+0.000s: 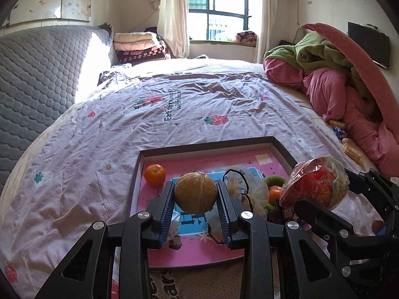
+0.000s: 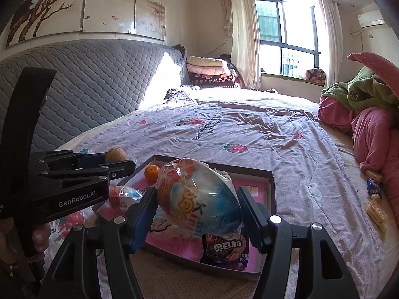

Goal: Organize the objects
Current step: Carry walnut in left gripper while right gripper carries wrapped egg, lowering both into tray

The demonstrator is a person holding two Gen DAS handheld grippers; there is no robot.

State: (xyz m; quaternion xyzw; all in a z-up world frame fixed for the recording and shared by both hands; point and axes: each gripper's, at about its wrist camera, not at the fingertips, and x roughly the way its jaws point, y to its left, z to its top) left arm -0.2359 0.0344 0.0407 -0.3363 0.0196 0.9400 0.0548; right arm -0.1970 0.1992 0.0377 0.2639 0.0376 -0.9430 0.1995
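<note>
My left gripper (image 1: 195, 186) is shut on a round tan fruit (image 1: 195, 192), held above a shallow box tray (image 1: 281, 147) with a pink lining that lies on the bed. The right gripper (image 2: 197, 194) is shut on a plastic-wrapped egg-shaped toy (image 2: 199, 199), orange and blue, also above the tray (image 2: 272, 186). In the tray lie an orange (image 1: 155, 173), a white plastic bag (image 1: 249, 189), a second orange (image 1: 275, 193), a smaller wrapped egg (image 2: 123, 196) and a dark snack packet (image 2: 224, 249). Each gripper shows in the other's view: the right gripper (image 1: 331, 189) and the left gripper (image 2: 117, 159).
The tray sits on a pale strawberry-print bedspread (image 1: 189, 104). A heap of pink and green blankets (image 1: 336, 79) fills the right side, with loose snack packets (image 2: 374, 209) beside it. A grey quilted headboard (image 1: 42, 74) stands left, folded blankets (image 1: 139, 47) at the far end.
</note>
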